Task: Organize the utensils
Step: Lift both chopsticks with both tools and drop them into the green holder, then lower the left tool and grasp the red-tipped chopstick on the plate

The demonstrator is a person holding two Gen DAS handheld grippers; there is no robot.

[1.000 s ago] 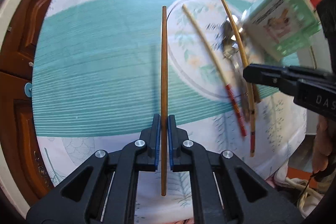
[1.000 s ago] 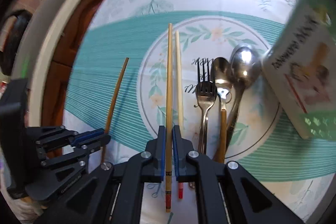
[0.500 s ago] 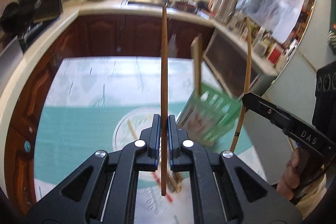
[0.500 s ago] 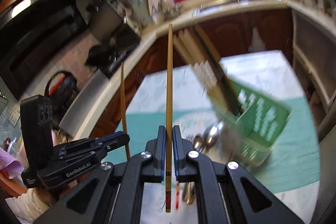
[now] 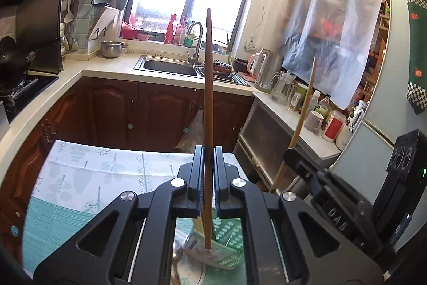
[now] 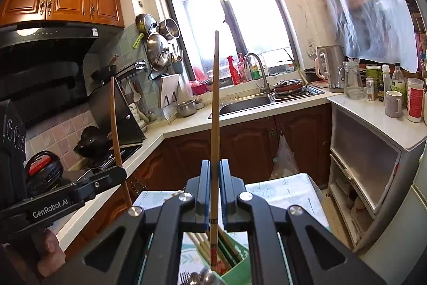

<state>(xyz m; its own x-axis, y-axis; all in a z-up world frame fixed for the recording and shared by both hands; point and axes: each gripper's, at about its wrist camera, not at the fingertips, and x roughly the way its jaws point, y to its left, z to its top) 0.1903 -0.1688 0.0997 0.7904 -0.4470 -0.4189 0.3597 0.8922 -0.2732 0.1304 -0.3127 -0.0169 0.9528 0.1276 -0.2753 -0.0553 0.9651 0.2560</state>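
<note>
Whereas 1 second ago the left wrist view looked down on the tablecloth, it now faces the kitchen window and sink (image 5: 170, 66), with only a strip of tablecloth (image 5: 80, 172) at lower left. The left gripper (image 5: 209, 178) is clamped tight on 1 dark brown chopstick (image 5: 208, 98), which stands upright through the frame's centre; its lower end hangs over the green utensil box (image 5: 226, 239) at bottom centre. At right, the right gripper (image 5: 296, 155) pinches a lighter chopstick (image 5: 304, 114), tilted slightly.

Seen from the right wrist view, which earlier showed the plate with fork and spoons, the scene is now cabinets, range hood and window. The right gripper (image 6: 214, 186) is closed on the pale chopstick (image 6: 215, 124) with red markings near its lower end, above the green utensil box (image 6: 237, 269), where several chopsticks (image 6: 202, 245) already lean. Spoon bowls (image 6: 202, 277) peek at bottom centre. At left, the left gripper (image 6: 117, 174) holds the brown chopstick (image 6: 115, 124) upright, and a hand (image 6: 50, 253) grips its handle.
</note>
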